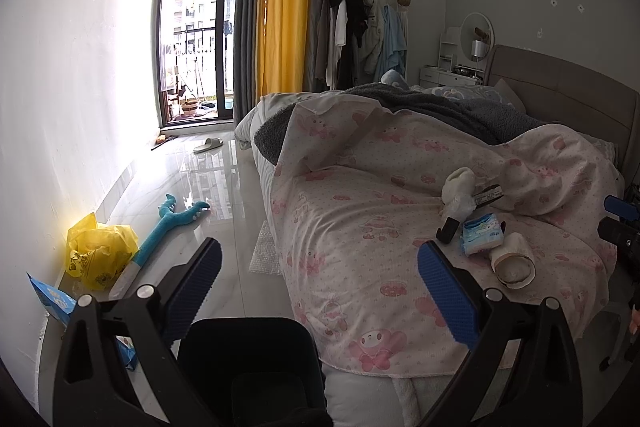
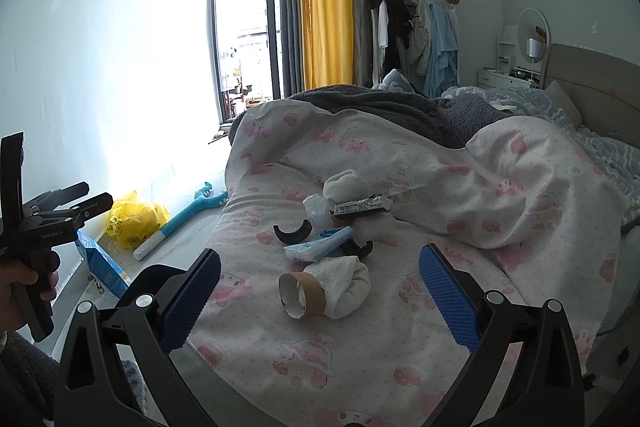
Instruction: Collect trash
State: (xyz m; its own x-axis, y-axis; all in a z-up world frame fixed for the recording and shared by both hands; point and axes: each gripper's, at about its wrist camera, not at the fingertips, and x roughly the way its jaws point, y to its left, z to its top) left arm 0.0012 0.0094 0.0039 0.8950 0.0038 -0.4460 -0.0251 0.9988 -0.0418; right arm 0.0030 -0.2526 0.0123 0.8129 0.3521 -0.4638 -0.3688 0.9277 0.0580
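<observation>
Litter lies on the pink patterned quilt [image 2: 360, 339]: a cardboard tape roll [image 2: 301, 294] against a white sock [image 2: 347, 287], a blue tissue pack [image 2: 320, 247], black curved pieces [image 2: 293, 231], crumpled plastic [image 2: 316, 209] and a remote [image 2: 360, 207]. The same pile shows in the left wrist view around the tissue pack [image 1: 482, 233] and roll [image 1: 514, 267]. My right gripper [image 2: 320, 301] is open and empty, just short of the roll. My left gripper [image 1: 320, 291] is open and empty, above a black bin [image 1: 248, 367] at the bed's foot.
On the floor by the white wall lie a yellow plastic bag [image 1: 98, 255], a blue carton [image 1: 54, 301], a teal plush toy [image 1: 168, 227], bubble wrap [image 1: 266, 251] and a slipper [image 1: 208, 145]. A grey blanket [image 2: 392, 111] covers the bed's far part.
</observation>
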